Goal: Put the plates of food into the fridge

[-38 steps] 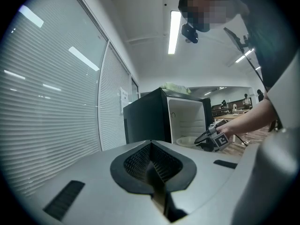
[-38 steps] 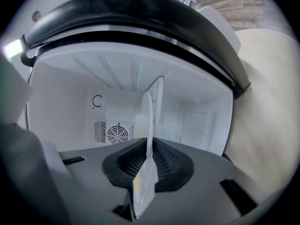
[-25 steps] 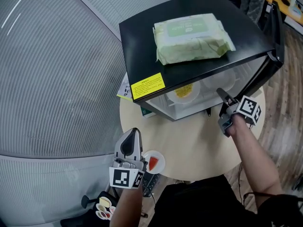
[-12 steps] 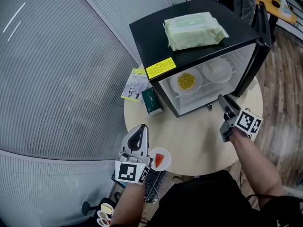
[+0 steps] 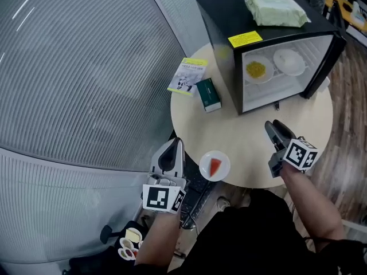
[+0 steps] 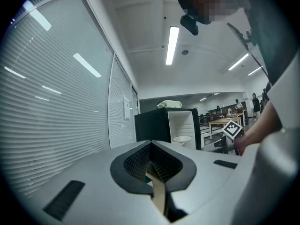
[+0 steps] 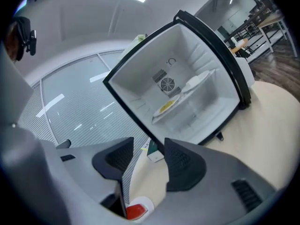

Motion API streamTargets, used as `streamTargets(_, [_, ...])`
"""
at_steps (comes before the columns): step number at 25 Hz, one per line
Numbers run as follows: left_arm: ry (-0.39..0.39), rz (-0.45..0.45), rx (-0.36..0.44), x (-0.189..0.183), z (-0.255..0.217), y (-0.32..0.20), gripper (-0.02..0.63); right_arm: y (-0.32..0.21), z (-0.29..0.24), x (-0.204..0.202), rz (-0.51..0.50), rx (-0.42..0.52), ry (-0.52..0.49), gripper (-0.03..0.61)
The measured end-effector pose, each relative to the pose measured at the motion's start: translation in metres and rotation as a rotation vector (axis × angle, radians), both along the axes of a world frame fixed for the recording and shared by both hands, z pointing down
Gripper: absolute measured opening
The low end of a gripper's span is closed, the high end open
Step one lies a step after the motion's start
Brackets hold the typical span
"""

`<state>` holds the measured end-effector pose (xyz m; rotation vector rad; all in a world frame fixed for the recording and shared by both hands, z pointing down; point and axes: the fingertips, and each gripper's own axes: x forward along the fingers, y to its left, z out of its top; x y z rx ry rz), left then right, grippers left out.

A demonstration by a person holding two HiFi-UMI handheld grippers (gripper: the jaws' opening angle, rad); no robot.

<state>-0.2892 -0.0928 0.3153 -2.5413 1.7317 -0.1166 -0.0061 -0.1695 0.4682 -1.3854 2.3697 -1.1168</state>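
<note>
The small black fridge (image 5: 269, 39) stands open on the round table (image 5: 252, 136). On its shelf are a plate of yellow food (image 5: 255, 70) and a white plate (image 5: 289, 62). A third plate with a red wedge (image 5: 214, 166) lies at the table's near edge. My left gripper (image 5: 172, 146) is just left of that plate, shut and empty. My right gripper (image 5: 274, 128) hovers over the near right of the table, open with nothing between its pads. The right gripper view looks between the spread jaws of the right gripper (image 7: 145, 161) at the fridge (image 7: 187, 97) and the red-wedge plate (image 7: 136, 211).
A green box (image 5: 208, 94) and a leaflet (image 5: 188, 76) lie on the table left of the fridge. A pack of wipes (image 5: 275, 10) rests on the fridge top. The fridge door (image 5: 327, 62) swings out to the right. A curved ribbed wall (image 5: 86, 85) is at the left.
Both grippers have drawn back from the fridge toward the table's near edge. The head view has pulled away, so the fridge sits farther up and right. The red-wedge plate has stayed put.
</note>
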Motion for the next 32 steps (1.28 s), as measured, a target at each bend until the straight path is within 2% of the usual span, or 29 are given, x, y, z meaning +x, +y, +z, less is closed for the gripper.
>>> streamTargets(7, [0.019, -0.027, -0.035, -0.057, 0.022, 0.056, 0.003, 0.079, 0.054, -0.083, -0.029, -0.201, -0.118, 0.21])
streamTargets(14, [0.014, -0.049, -0.119, -0.098, 0.063, 0.097, 0.003, 0.154, 0.112, -0.134, -0.004, -0.367, -0.182, 0.21])
streamTargets(18, [0.001, -0.053, -0.148, -0.108, 0.078, 0.107, 0.003, 0.186, 0.143, -0.162, -0.007, -0.461, -0.232, 0.21])
streamTargets(23, [-0.031, -0.06, -0.166, -0.125, 0.088, 0.12, 0.003, 0.216, 0.183, -0.197, -0.034, -0.568, -0.267, 0.209])
streamTargets(32, [-0.064, -0.095, -0.242, -0.15, 0.112, 0.143, 0.003, 0.212, 0.244, -0.212, 0.071, -0.702, -0.416, 0.209])
